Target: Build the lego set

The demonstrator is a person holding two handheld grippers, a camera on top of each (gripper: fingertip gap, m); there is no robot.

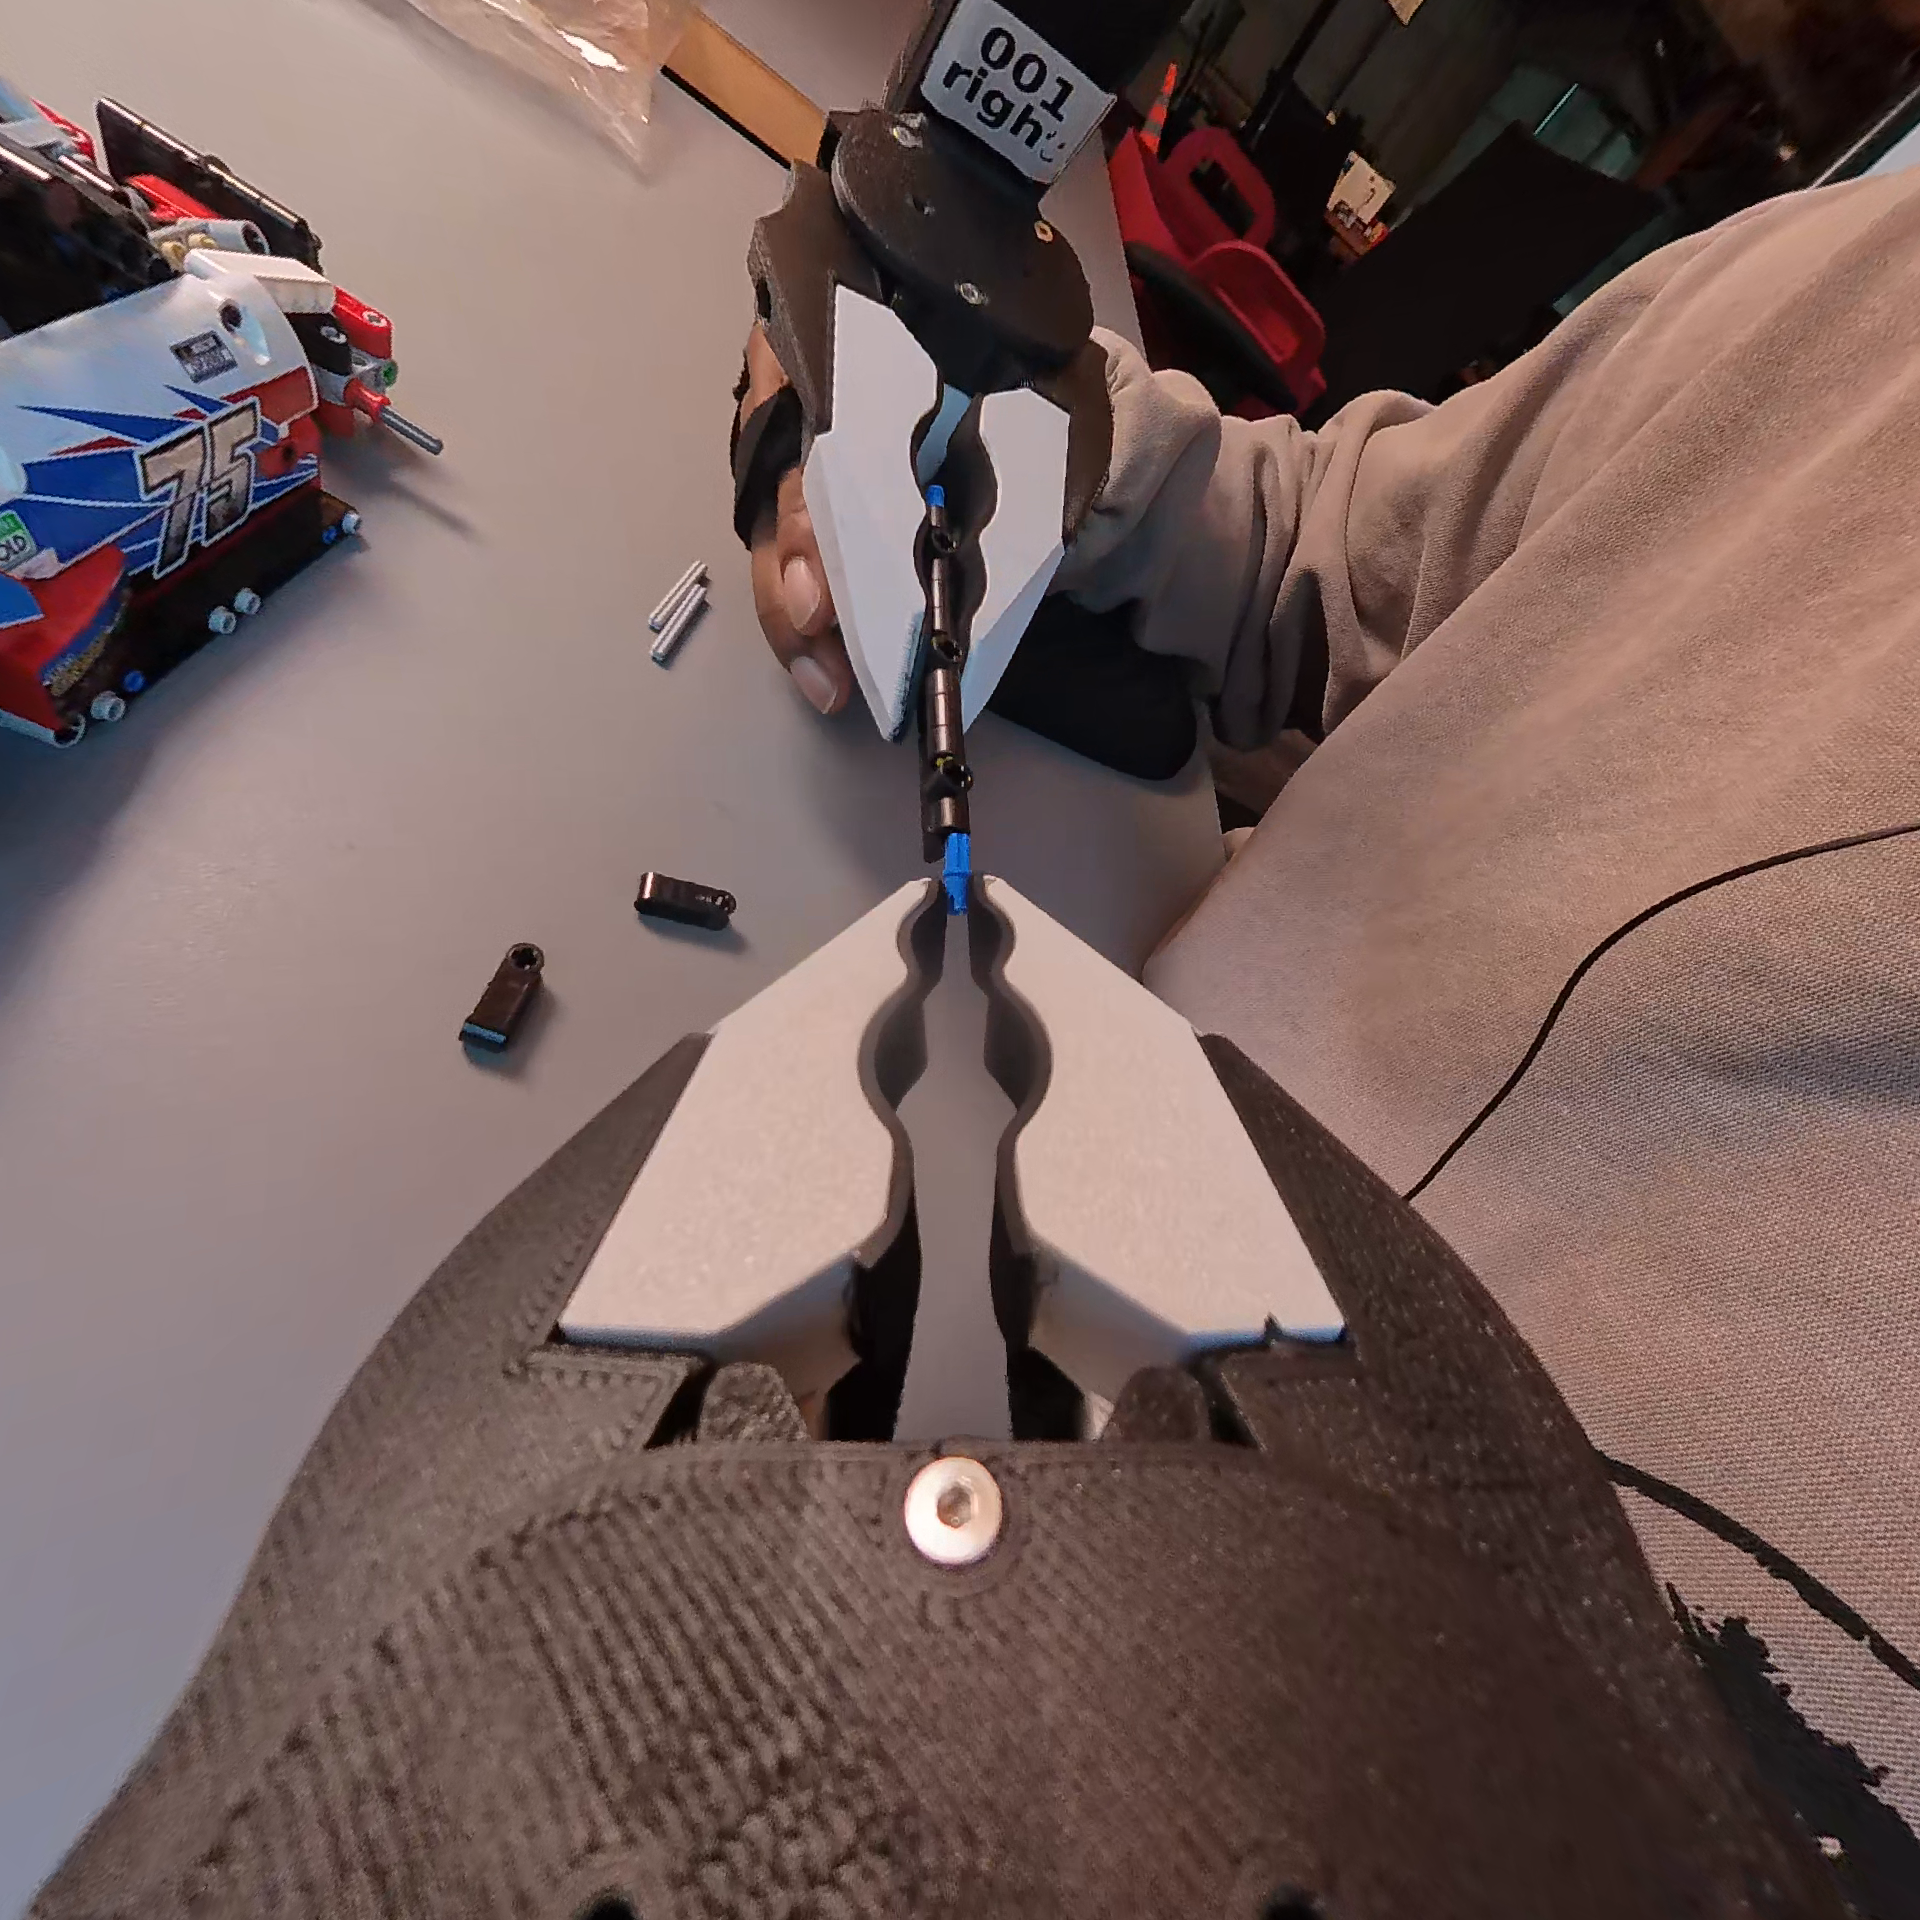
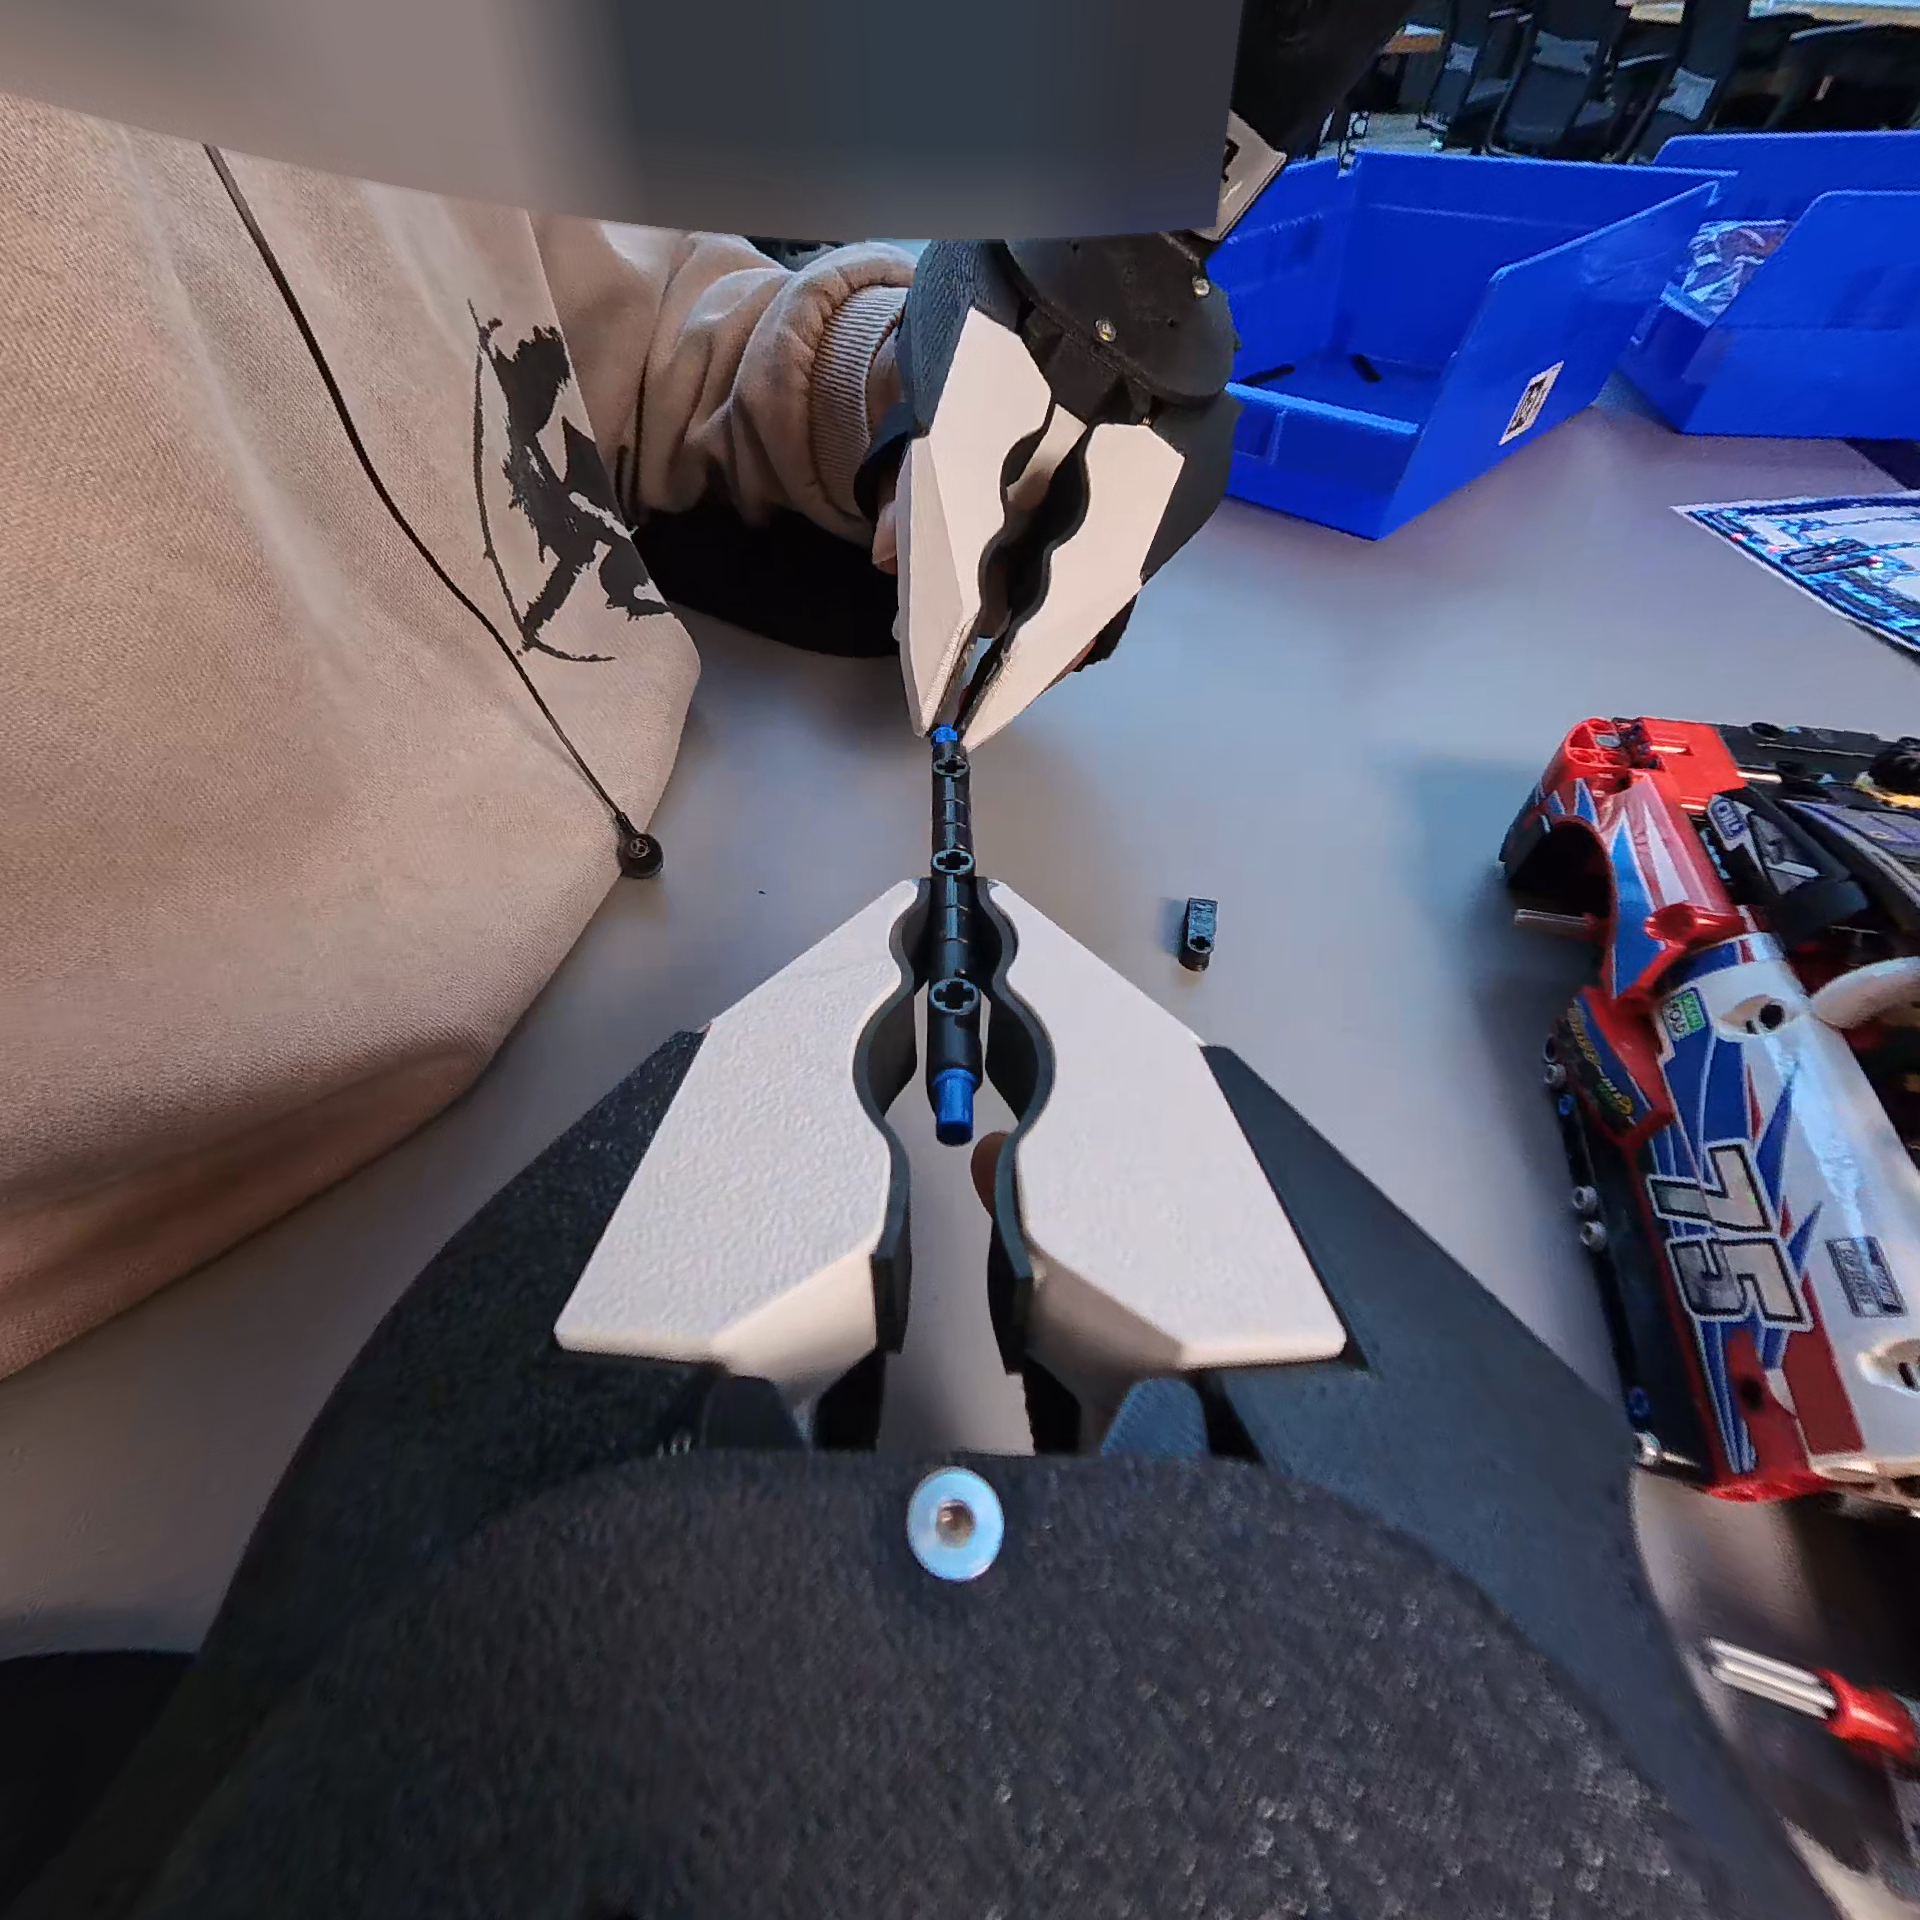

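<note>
Held up over the grey surface point(image 1: 468, 790): a long black lego beam point(image 2: 954, 935) with a blue pin at each end. Right tool point(image 2: 954, 894) closed tight on the beam, about halfway along it, one blue pin point(image 2: 953, 1110) poking back between the white fingers point(image 2: 790, 1122). Left tool point(image 1: 954, 888) pinched nearly shut on the other blue pin point(image 1: 956, 868), at the beam's far end from the right tool. Tips pointed at each other, in one line. Parked on the surface off to the side, well apart from the beam: a red, white and blue lego car point(image 1: 135, 468). Lay between car and tools: two small black lego pieces point(image 1: 686, 896) and two little grey rods point(image 1: 677, 608). Stood far off on the surface: blue bins point(image 2: 1475, 343). Sat close behind the tools: a person in a tan sweatshirt point(image 1: 1558, 727).
</note>
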